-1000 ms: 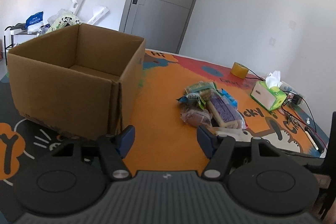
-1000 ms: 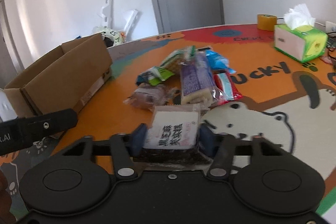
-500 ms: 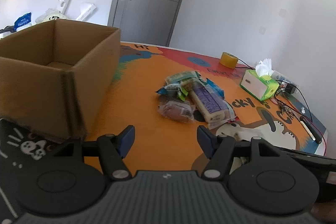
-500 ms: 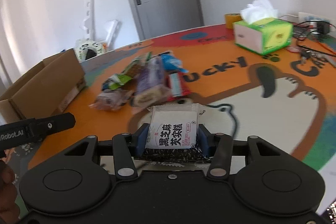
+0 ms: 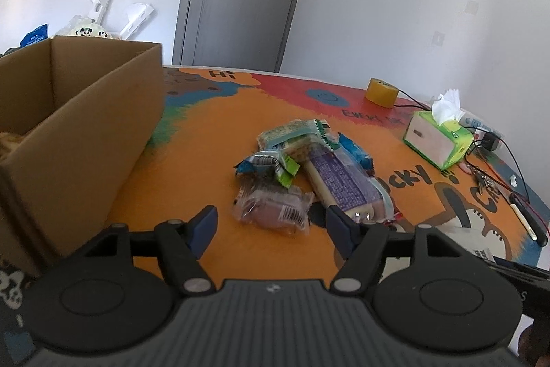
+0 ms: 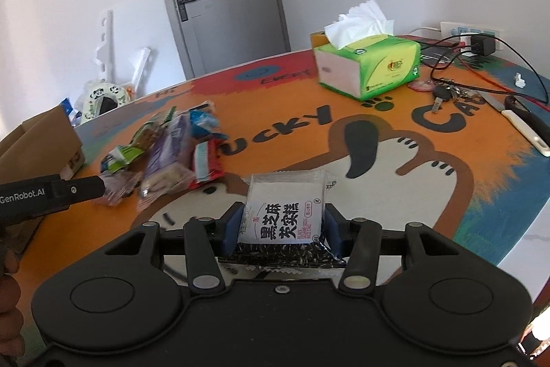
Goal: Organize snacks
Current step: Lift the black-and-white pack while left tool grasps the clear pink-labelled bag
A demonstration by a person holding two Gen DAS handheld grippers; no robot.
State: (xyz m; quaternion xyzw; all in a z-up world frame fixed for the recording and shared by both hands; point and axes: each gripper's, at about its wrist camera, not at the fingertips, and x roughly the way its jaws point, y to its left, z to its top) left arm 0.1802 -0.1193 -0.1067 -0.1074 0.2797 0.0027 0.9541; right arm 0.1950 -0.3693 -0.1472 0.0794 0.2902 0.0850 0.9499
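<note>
Your right tool point(image 6: 281, 227) grips the sesame cake packet point(image 6: 283, 212); carry it level over the cardboard box point(image 5: 79, 126). Your left tool point(image 5: 271, 226) gapes wide beside the snack pile point(image 5: 309, 174).

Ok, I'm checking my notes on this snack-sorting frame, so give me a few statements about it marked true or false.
1. The right tool grips a white black-sesame rice cake packet. True.
2. The left tool holds a snack. False: it is open and holds nothing.
3. The green tissue box lies inside the brown cardboard box. False: it stands on the orange cartoon table mat.
4. The loose snack pile lies on the mat, outside the cardboard box. True.
</note>
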